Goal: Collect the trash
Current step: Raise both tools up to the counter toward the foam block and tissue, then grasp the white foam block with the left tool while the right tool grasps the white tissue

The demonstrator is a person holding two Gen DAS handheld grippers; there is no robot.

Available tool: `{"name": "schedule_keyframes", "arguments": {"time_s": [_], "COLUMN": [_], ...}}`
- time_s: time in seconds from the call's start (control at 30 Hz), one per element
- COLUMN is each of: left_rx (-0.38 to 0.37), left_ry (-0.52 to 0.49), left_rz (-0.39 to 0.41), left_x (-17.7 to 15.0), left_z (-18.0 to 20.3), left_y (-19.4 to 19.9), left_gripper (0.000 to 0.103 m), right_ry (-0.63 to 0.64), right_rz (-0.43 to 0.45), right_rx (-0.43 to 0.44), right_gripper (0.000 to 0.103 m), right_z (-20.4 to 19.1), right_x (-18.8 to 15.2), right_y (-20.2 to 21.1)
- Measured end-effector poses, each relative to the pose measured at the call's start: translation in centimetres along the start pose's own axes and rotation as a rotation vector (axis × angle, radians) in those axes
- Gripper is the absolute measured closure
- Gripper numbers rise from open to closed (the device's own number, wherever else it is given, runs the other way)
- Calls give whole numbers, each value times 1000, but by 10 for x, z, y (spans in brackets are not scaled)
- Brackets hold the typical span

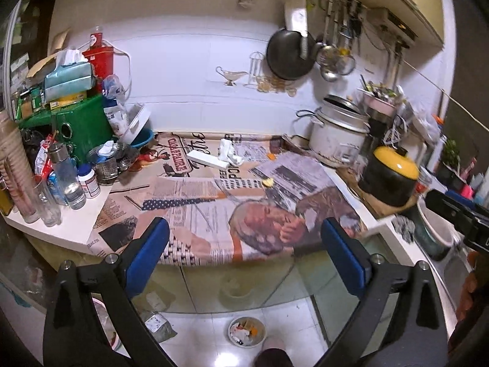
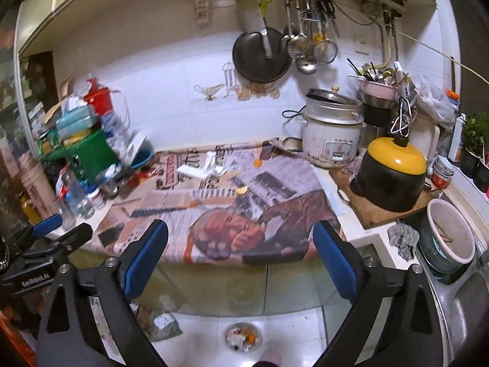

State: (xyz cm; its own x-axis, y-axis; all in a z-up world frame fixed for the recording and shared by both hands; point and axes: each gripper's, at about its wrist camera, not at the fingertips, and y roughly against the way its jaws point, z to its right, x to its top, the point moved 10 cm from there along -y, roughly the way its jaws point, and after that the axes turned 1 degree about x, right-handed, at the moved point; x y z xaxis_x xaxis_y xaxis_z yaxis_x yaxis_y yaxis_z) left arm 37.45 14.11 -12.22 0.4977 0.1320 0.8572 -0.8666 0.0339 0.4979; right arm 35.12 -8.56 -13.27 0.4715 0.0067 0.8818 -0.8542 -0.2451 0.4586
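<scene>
On the newspaper-covered counter (image 1: 195, 202) lie a crumpled white tissue (image 1: 229, 152), a flat white box (image 1: 207, 159), a yellow scrap (image 1: 268, 182) and a small orange scrap (image 1: 270, 155). They also show in the right wrist view: white box (image 2: 192, 171), yellow scrap (image 2: 242, 190), orange scrap (image 2: 258, 162). A round bin (image 1: 247, 331) with trash stands on the floor below; it also shows in the right wrist view (image 2: 242, 336). My left gripper (image 1: 244, 253) is open and empty, short of the counter edge. My right gripper (image 2: 241, 253) is open and empty, likewise.
Bottles, jars and a green box (image 1: 82, 125) crowd the counter's left. A rice cooker (image 1: 336, 134) and a black pot with yellow lid (image 1: 391, 174) stand on the right. A pan and utensils hang on the wall. A sink with a bucket (image 2: 449, 235) is at far right.
</scene>
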Motion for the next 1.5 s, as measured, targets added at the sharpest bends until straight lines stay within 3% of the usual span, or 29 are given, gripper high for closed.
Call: {"name": "schedule_keyframes", "arguments": {"time_s": [0.4,0.63,0.77,1.03,1.37,1.5], "left_rx": [146,216,257,253,233,247], "left_ry": [101,165,153,184,211,185], "left_rz": [-26,-82,-127,-163,-224,-293], "left_x": [72,83,83,94,111,101], "left_z": [-8,-3,-10,-56,-152,-182], "left_y": [-119,-182,-209,-259,-336,-372], "left_gripper": [3,3,3,3,3,3], "right_ry": [25,70,50,1,-15,-4], "right_rz": [-56,-127,-191,-286,-388,-458], "right_rx": [38,95,157,250,222,201], "right_gripper": [8,8,8,8,8,8], "right_z": [73,91,81,32,-40,-64], "right_x": [62,77,77,87,91,76], "right_y": [-104,-171,-209,-291,-419,-474]}}
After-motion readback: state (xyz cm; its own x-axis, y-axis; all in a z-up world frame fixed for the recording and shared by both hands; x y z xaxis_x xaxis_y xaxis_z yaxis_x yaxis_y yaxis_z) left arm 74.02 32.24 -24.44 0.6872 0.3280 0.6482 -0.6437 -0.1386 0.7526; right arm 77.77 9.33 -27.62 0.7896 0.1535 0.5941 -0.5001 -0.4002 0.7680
